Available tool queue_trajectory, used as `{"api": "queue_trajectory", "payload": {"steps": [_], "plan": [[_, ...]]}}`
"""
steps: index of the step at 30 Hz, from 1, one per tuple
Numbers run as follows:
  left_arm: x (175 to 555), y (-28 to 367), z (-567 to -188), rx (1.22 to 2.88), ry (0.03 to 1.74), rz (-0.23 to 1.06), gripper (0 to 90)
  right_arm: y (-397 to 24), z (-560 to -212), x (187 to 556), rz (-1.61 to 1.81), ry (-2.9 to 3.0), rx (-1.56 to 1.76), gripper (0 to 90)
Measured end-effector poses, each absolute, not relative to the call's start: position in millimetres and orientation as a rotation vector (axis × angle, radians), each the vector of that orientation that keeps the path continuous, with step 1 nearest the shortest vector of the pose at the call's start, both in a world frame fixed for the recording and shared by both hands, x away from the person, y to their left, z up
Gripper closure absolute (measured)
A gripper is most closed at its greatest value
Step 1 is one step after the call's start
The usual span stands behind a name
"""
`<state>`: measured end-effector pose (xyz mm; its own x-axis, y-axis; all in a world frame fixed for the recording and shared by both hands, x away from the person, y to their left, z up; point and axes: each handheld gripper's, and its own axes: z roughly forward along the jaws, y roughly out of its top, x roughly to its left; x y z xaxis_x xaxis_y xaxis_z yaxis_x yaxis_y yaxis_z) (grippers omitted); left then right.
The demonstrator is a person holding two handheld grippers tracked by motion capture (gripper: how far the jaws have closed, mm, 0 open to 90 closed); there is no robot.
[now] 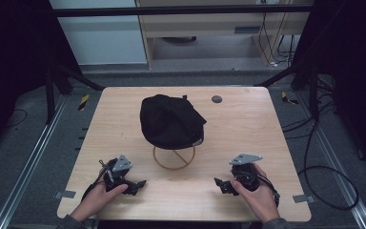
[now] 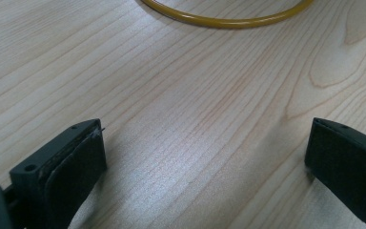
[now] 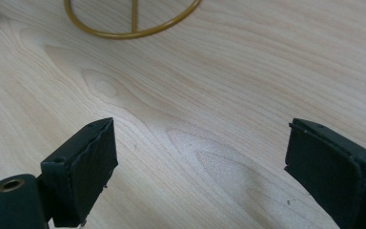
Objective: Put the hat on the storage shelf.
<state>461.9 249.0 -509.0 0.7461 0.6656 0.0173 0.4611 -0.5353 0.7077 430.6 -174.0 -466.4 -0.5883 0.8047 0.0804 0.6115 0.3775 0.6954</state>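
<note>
Both tongs, left and right, gape empty over bare worktop near front edge; black cap hides stand top

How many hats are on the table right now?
1. A black hat sits on a gold wire stand at the middle of the table, beyond both grippers. Nothing seems to hide another.

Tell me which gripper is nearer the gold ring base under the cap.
Left. The left gripper sits just below-left of the ring base; the right gripper lies farther off, below-right.
</note>
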Motion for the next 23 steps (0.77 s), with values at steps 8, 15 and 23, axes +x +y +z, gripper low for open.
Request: {"api": "queue_trajectory", "payload": {"steps": [8, 15, 23], "plan": [[461.9, 249.0, -509.0, 2.233, 0.842, 0.372, 0.0, -167.4, -489.4, 447.7, 1.0, 2.354, 1.307, 11.3], [461.9, 249.0, -509.0, 2.233, 0.842, 0.372, 0.0, -164.8, -503.1, 455.9, 0.999, 2.293, 1.346, 10.8], [462.1, 248.9, -509.0, 2.235, 0.838, 0.371, 0.0, -159.8, -512.1, 458.9, 0.958, 2.219, 1.28, 4.2]]}}
